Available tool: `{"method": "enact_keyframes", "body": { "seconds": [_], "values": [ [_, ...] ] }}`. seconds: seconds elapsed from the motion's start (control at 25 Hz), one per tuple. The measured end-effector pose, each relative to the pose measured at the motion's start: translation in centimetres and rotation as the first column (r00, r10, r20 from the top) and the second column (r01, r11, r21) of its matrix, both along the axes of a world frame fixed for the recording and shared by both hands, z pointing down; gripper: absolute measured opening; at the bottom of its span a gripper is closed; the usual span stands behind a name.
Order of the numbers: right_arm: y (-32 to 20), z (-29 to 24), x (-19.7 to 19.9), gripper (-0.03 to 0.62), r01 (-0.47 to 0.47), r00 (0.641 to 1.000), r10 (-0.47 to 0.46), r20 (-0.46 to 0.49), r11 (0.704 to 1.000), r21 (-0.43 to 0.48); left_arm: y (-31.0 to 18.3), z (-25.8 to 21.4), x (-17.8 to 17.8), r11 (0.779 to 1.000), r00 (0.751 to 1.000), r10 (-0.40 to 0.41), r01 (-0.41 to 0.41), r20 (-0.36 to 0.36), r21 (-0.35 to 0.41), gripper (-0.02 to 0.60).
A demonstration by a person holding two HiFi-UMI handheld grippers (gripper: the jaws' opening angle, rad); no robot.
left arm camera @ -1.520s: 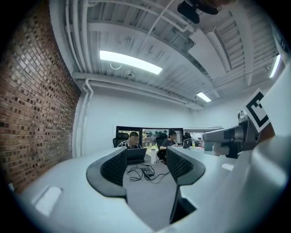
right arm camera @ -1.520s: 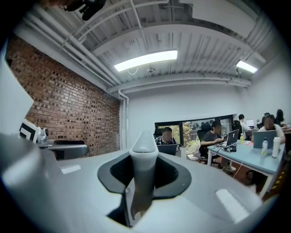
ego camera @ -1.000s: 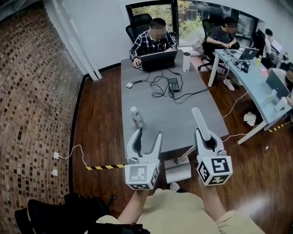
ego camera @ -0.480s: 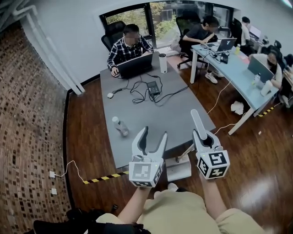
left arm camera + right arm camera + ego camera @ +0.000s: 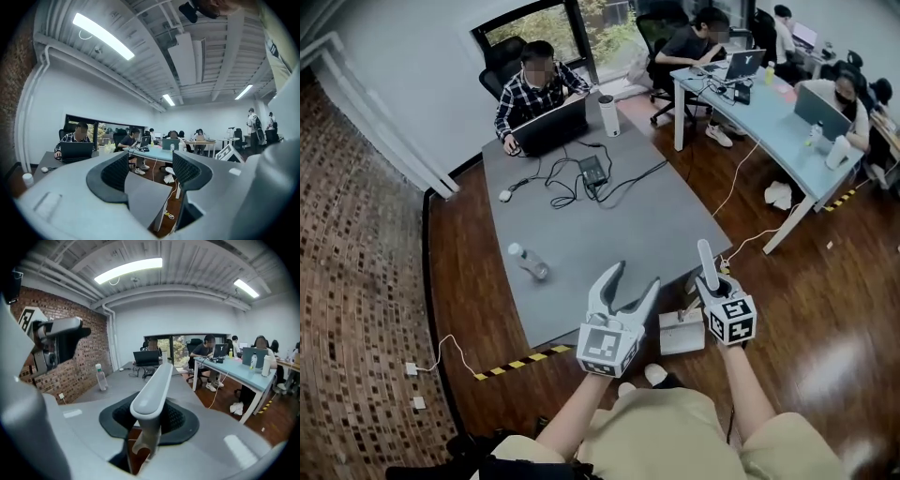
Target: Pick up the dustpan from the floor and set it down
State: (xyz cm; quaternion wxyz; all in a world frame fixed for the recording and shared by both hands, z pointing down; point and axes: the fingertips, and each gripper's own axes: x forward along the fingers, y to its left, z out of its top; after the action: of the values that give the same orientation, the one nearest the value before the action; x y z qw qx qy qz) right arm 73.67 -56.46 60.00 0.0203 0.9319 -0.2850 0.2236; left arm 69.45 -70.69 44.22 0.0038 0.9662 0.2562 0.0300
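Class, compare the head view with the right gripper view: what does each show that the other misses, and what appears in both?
Only the head view shows the dustpan's scoop down by the floor, the striped floor tape and the person's legs. Only the right gripper view shows the ceiling lights and how the jaws sit on the dustpan handle, though they have just been opening slightly. Both show that handle, the right gripper, the left gripper, the grey table, the water bottle and the laptop.
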Motion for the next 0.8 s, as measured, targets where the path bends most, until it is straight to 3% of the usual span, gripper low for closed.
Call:
{"method": "enact_keyframes", "body": {
  "seconds": [0.32,0.6,0.8],
  "values": [
    [-0.2,11.8,0.9,0.11,0.193,0.977,-0.179,0.111,0.973,-0.129,2.2,4.4,1.7,0.995,0.998,0.029,-0.034,0.057,0.095,0.282],
    [0.2,16.8,4.6,0.11,0.242,0.957,-0.215,0.195,0.962,-0.127,1.2,7.1,2.1,0.995,0.99,-0.024,0.009,0.139,0.104,0.282],
    [-1.0,18.2,7.3,0.109,0.338,0.932,-0.299,0.205,0.922,-0.189,0.0,8.0,2.2,0.993,0.985,-0.051,0.032,0.165,0.116,0.282]
  ]
}}
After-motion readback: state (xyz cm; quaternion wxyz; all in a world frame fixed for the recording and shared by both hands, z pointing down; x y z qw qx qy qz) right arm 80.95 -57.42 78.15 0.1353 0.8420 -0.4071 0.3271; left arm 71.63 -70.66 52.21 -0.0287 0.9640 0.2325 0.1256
